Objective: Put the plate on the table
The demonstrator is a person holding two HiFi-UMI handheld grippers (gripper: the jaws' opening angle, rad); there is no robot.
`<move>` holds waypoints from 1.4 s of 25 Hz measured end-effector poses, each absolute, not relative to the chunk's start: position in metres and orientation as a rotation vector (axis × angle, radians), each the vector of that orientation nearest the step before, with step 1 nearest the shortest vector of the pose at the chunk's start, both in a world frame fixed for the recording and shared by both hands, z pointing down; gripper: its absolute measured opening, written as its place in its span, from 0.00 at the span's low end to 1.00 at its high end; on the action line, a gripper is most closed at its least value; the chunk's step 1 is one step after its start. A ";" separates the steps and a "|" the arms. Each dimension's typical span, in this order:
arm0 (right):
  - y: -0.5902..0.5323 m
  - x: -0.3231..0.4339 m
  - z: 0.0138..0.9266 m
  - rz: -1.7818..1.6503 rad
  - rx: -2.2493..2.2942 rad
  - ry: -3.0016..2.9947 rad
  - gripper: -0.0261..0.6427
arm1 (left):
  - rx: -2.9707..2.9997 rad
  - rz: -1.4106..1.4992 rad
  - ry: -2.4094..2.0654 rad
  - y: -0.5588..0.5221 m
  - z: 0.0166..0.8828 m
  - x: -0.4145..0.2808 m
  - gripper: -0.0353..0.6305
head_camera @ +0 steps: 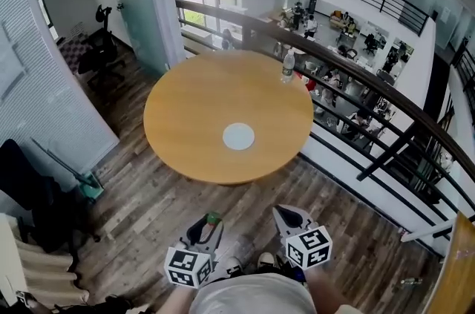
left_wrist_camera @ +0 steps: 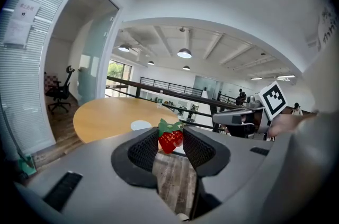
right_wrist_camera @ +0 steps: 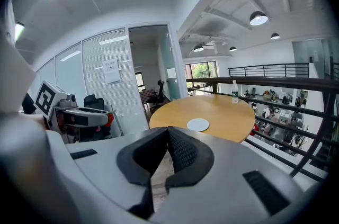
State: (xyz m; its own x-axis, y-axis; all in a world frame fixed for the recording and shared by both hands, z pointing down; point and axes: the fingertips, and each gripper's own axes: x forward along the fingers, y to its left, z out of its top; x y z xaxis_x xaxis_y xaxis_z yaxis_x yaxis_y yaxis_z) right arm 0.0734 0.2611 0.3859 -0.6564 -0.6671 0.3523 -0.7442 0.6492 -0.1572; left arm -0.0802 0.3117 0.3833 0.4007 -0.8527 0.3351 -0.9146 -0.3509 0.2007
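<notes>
Status: plate (head_camera: 238, 136) is already flat on the table (head_camera: 185, 108), on the half nearer me and well in from the edge. I read the plate step as done.

Left gripper (head_camera: 211, 222) is clamped on a toy strawberry (left_wrist_camera: 170, 139), jaws fairly wide, the berry pinched right out at the pad tips. Right gripper (right_wrist_camera: 168, 133) has its jaws together with nothing in them. Both grippers are well short of the table, over the wood floor (head_camera: 156, 208), pointing a bit downward.

Risks as I see them:
- Strawberry grip is shallow. With only the tips holding it, a jolt on the way to the table could pop it out onto the floor, where it would likely roll.
- If the berry goes on the plate, coming in low over the table's near edge could catch the rim and slide the plate. It looks light and thin, so it should skid easily on that smooth top.
- Releasing high would let the round berry bounce off the plate and roll across the table.
- Bottle (head_camera: 288, 66) stands at the table's far edge, just beside the railing (head_camera: 356, 75), with an open drop beyond. Overreaching past the plate could knock it over the side.
- The right gripper, idle, could clip the table edge if I forget it.
</notes>
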 end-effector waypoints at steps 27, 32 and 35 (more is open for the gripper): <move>0.067 0.047 0.381 0.457 1.123 -2.632 0.07 | 2.307 0.209 -1.517 0.116 0.379 -0.104 0.29; 0.007 0.061 0.370 0.448 1.117 -2.644 0.07 | 2.300 0.206 -1.539 0.060 0.371 -0.093 0.29; -0.024 0.069 0.370 0.445 1.098 -2.656 0.07 | 2.287 0.205 -1.555 0.031 0.372 -0.085 0.29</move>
State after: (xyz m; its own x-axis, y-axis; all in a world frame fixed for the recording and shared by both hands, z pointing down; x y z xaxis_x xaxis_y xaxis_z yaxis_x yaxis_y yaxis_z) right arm 0.0686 -0.0239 0.3704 -0.6920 -0.6447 0.3250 -0.7154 0.6727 -0.1888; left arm -0.0853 0.0309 0.3715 0.3818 -0.8672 0.3198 -0.9204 -0.3253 0.2168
